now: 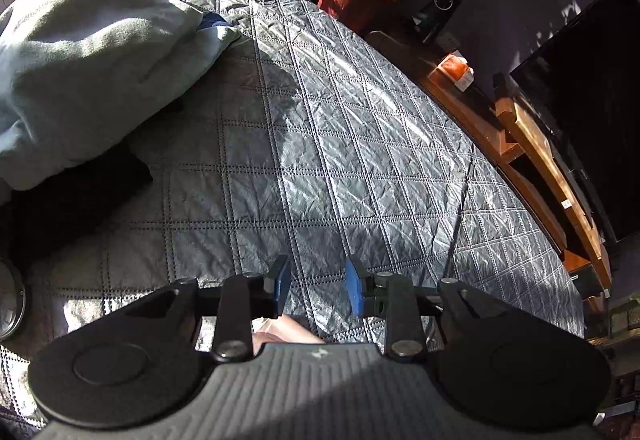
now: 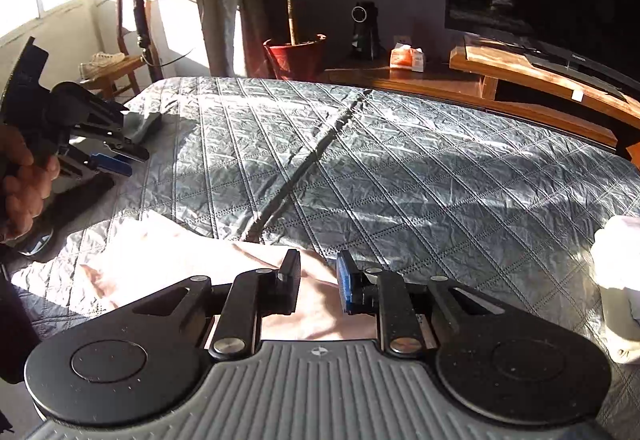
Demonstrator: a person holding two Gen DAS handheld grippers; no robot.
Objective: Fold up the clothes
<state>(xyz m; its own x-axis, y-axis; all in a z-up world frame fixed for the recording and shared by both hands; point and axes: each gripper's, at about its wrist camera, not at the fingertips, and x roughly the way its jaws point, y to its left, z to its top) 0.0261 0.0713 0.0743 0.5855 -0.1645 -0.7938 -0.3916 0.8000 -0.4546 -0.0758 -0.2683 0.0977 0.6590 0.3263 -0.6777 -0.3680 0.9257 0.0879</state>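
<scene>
Both grippers hang free above the bed (image 2: 400, 168), which is covered by a quilted grey spread, and neither holds cloth. The left gripper (image 1: 318, 286) has its blue pads parted with only the quilt showing in the gap; the right gripper (image 2: 318, 282) is likewise parted, with nothing pinched between its pads. The pale pink garment (image 2: 168, 256) lies flat on the near edge of the bed, just below the right gripper, and a sliver of it shows under the left one; whether it is fully folded I cannot tell, as most of it is hidden. To the left a light grey-blue garment (image 1: 88, 72) sits heaped and unfolded over dark clothes (image 1: 72, 200), so that pile seems to be left to do. At the far right a white bundle (image 2: 618, 280) rests on the bed, perhaps finished work.
</scene>
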